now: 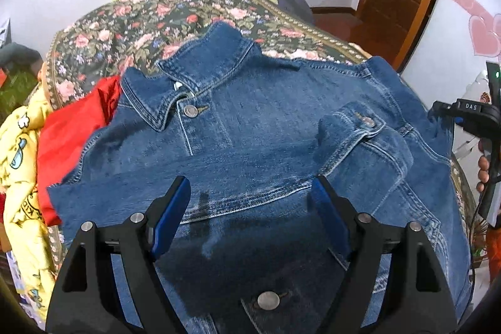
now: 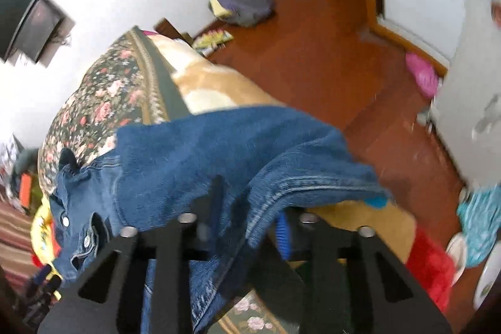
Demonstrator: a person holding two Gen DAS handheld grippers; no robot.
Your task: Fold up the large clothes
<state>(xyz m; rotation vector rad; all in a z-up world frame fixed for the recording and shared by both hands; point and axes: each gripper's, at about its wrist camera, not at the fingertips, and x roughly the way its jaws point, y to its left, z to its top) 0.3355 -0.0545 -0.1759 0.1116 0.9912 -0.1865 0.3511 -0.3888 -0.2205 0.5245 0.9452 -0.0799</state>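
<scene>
A blue denim jacket (image 1: 250, 127) lies front up on a floral bedspread (image 1: 125, 17), collar at the far side, one sleeve folded across the chest. My left gripper (image 1: 250, 208) hovers just above the jacket's lower front, jaws wide apart and empty. In the right wrist view the jacket (image 2: 200, 152) hangs over my right gripper (image 2: 250, 208). Its edge runs between the fingers, which stand some way apart. The blur and draped cloth hide whether they pinch it. The right gripper also shows at the right edge of the left wrist view (image 1: 469, 115).
A red garment (image 1: 72, 146) and a yellow printed one (image 1: 22, 165) lie left of the jacket. The bed's edge drops to a wooden floor (image 2: 328, 52) with a purple bag (image 2: 241, 2), a pink item (image 2: 422, 77) and a teal cloth (image 2: 479, 224).
</scene>
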